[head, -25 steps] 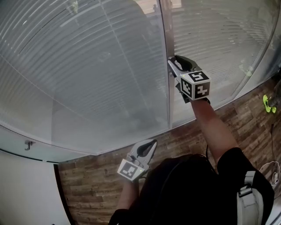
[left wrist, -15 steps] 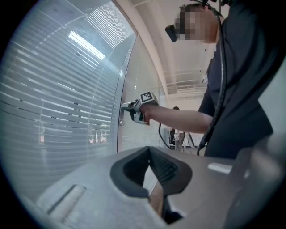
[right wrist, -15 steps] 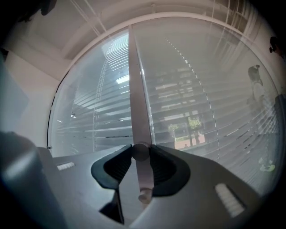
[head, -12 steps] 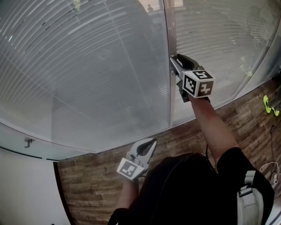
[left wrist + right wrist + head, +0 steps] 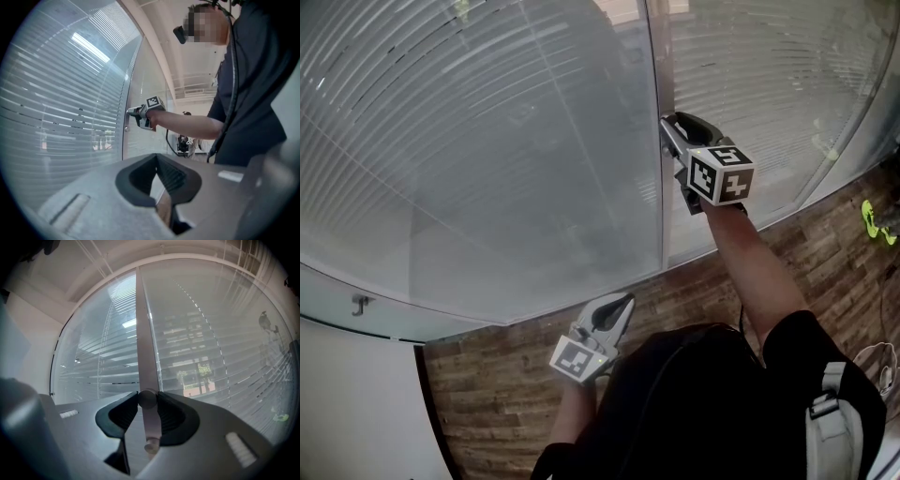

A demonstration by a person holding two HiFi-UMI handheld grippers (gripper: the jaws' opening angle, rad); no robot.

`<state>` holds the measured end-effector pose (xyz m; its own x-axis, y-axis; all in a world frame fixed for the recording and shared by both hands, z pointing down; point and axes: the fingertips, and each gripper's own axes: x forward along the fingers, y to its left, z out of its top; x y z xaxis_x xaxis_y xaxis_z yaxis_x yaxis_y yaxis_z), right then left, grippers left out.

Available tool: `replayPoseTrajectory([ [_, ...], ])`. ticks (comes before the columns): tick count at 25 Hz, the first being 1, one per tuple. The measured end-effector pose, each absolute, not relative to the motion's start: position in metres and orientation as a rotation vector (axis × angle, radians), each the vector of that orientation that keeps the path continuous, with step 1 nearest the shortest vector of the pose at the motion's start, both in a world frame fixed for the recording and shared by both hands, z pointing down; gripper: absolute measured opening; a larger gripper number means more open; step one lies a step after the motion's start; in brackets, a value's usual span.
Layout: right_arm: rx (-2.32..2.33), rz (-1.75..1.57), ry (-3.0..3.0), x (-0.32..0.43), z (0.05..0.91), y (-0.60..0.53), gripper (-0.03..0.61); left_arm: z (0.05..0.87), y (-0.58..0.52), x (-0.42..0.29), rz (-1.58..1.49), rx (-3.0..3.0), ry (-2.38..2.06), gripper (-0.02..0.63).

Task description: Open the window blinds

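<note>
A curved glass wall fills the background, rising off a brown plank-patterned floor [image 5: 506, 394], with a plain white wall [image 5: 347, 394] at the far left carrying one small hook [image 5: 362, 306]. There are two glazed panes, each with its own set of horizontal blinds: the left blinds [image 5: 487, 169] read as thin, pale, close-set slats, while the right blinds [image 5: 769, 84] let buildings and a tree show through between their slats in the right gripper view. One smooth grey metal post [image 5: 660, 225] divides the panes. Of the two tools, the left tool [image 5: 623, 302] hangs low over the floor near the bottom edge of the left pane, clear of the glass, its dark ribbed pads brought together with nothing between them. The right tool [image 5: 668, 128] is up at the post, about midway along its visible height, its pads pressed on either side of a round metal knob [image 5: 146, 399] standing out from the post; a second, smaller round stud [image 5: 151, 445] sits lower on the same post. A strip of bare floor runs along the foot of the glass.
</note>
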<state>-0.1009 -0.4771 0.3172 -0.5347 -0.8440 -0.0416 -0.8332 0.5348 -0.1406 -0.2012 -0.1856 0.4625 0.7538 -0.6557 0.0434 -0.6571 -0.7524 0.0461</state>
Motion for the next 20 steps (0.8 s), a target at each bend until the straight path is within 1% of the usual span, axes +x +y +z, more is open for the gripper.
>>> replayPoseTrajectory([
  [4,-1.426,-0.126,2.681,-0.1,0.318,-0.476,0.142,0.463,-0.184,-0.2,0.034,2.888,-1.081,0.005],
  [5,-1.423,-0.109,2.687,-0.098,0.318,-0.475,0.154,0.463,-0.184,-0.201,0.034,2.885,-1.082,0.005],
  [8,-1.437,0.035,2.732,-0.095,0.318,-0.47,0.167,0.464,-0.184,-0.201,0.038,2.88,-1.081,0.005],
  [13,-1.517,0.548,2.876,-0.103,0.314,-0.46,0.219,0.465,-0.184,-0.196,0.05,2.897,-1.061,0.005],
  [20,-1.646,1.415,2.94,-0.11,0.315,-0.456,0.216,0.464,-0.185,-0.195,0.045,2.894,-1.065,0.005],
])
